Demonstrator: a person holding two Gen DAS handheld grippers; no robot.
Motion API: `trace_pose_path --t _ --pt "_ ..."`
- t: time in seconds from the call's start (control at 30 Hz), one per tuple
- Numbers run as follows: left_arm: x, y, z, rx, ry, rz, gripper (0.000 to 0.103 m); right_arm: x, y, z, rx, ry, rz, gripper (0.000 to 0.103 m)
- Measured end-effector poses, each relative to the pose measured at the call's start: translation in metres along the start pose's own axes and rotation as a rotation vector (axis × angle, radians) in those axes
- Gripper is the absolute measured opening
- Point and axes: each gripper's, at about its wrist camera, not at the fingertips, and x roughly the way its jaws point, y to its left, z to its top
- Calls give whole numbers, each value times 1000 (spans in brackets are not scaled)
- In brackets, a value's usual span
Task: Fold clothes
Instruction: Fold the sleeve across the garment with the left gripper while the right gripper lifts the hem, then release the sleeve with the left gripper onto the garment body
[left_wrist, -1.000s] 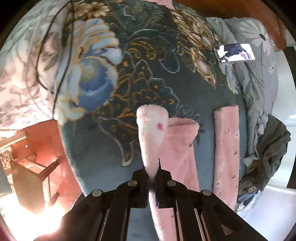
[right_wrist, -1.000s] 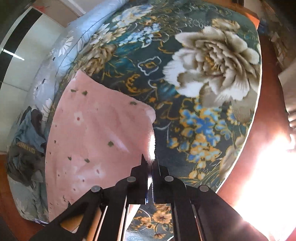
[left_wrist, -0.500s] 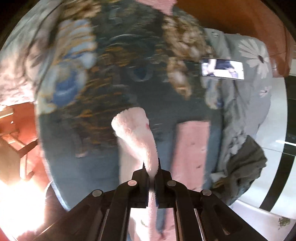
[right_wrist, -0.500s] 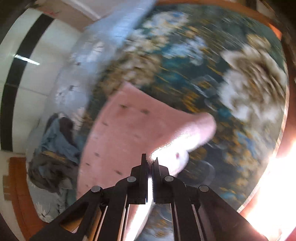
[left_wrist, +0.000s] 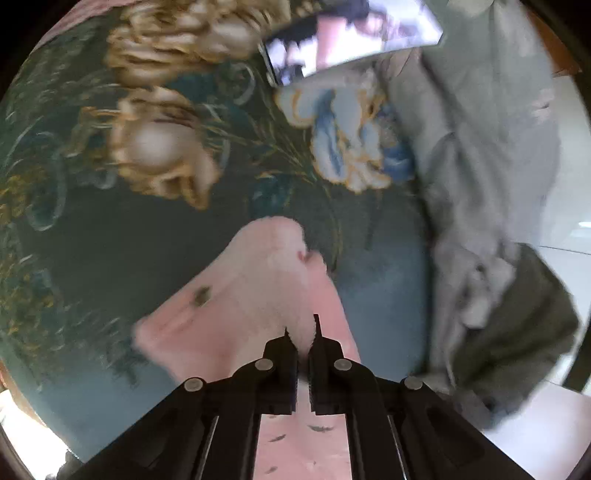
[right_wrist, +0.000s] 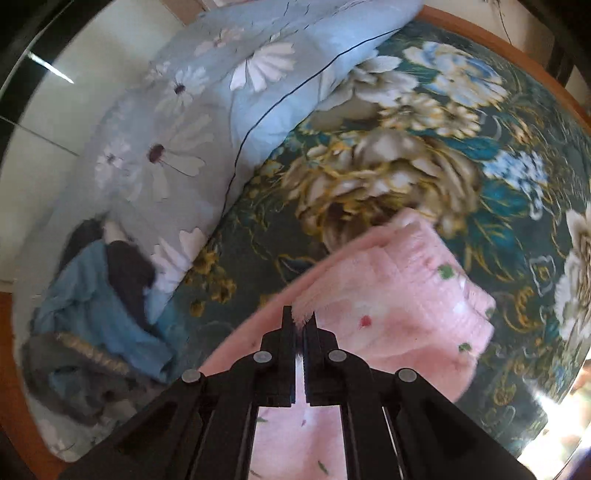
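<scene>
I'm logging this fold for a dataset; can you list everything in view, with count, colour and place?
pink fleece garment: one, pink with small specks, on the bedspread, pinched by both tongs
floral bedspread: one, dark teal with cream and blue flowers, covering the bed
daisy quilt: one, pale blue, along the bed's edge
clothes pile: blue and dark pieces, beside the quilt
phone: one, lit screen, on the quilt
left tongs: black, shut on fleece
right tongs: black, shut on fleece

A home bedroom, probably: a dark floral bedspread (right_wrist: 424, 155) fills the frame, a daisy-print quilt (right_wrist: 192, 122) bunched upper left, crumpled clothes (right_wrist: 92, 314) lower left.
</scene>
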Motion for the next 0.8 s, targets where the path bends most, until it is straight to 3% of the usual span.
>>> trace_pose_path --t 0.17,0.23,0.33,0.37,0.4,0.47,0.6,0.63,0.67,0.73,0.8 --pt "39 -25 16 84 22 39 6 31 16 14 40 -14 -56 3" --pt "44 -22 19 92 62 -9 8 34 18 19 43 -33 -67 3" --pt "38 -11 17 101 139 -134 24 33 21 24 29 -57 -87 3" --pt "33 -7 15 103 168 -185 35 35 23 24 10 -55 -91 3" --pt "23 0 11 124 165 -207 45 38 25 24 -11 -47 -92 3" --pt "1 14 2 169 151 -243 53 44 31 21 -66 -29 -88 6" --pt "-28 59 -10 209 8 -124 60 40 38 5 -110 -39 -35 11" --pt "-32 71 -13 207 -26 -99 62 35 40 -1 -116 -51 -18 24" --pt "-25 82 -15 194 -23 -80 62 29 42 -8 -133 -65 -12 34" --pt "-10 104 -19 164 -7 -43 62 20 48 -22 -185 -79 -15 35" --pt "6 120 -23 107 22 -87 62 11 54 -39 -237 -83 -6 35"
